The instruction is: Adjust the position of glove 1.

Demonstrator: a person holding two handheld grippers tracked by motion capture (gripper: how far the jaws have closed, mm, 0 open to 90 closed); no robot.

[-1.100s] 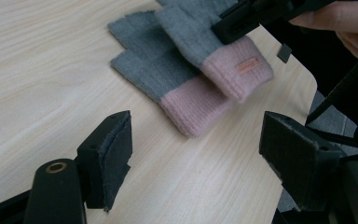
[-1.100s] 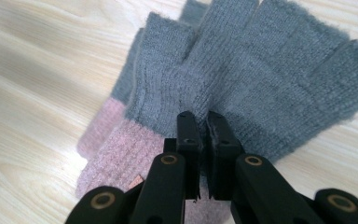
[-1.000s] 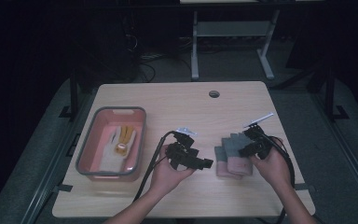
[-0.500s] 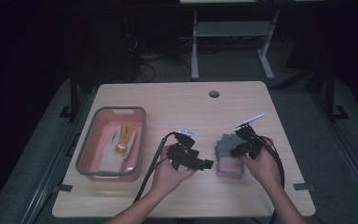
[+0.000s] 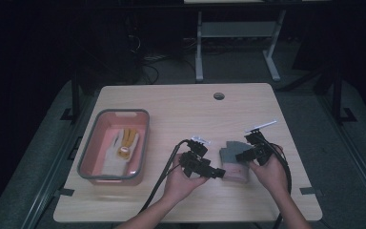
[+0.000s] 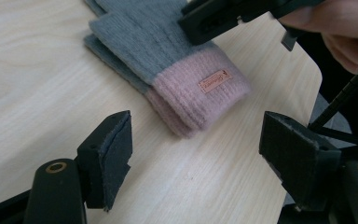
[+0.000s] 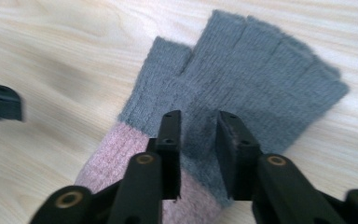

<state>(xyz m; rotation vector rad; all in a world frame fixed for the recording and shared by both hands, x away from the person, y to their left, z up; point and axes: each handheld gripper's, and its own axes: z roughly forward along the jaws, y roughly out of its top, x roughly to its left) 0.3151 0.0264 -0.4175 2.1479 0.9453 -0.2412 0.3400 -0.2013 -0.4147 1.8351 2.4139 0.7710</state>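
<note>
Since a second ago, the right gripper [image 5: 242, 155] has slid in over the glove [image 5: 232, 162], and its jaws have just been opening a little, with a fold of grey wool standing between them. The left gripper [image 5: 219, 172] has crept a bit closer to the glove too.

From the high view, the glove lies flat on the table [image 5: 181, 109], near the front edge and right of the middle. Both grippers sit at it, one on each side. The left one is just beside the pink cuff. The right one is over the grey part. Far off to the left sits a pink tub [image 5: 95, 157] with a white and yellow thing inside.

From the left gripper view, the left gripper [image 6: 196, 144] has its jaws spread wide, with nothing between them but bare table. The glove [image 6: 168, 60] lies just ahead of them, pink cuff nearest, with a small tag on it. The right gripper [image 6: 214, 21] rests on the grey part.

From the right gripper view, the right gripper [image 7: 198, 135] has its jaws a small way apart. They stand over the glove [image 7: 261, 84], where grey meets pink. I cannot tell if the pads squeeze the wool.
</note>
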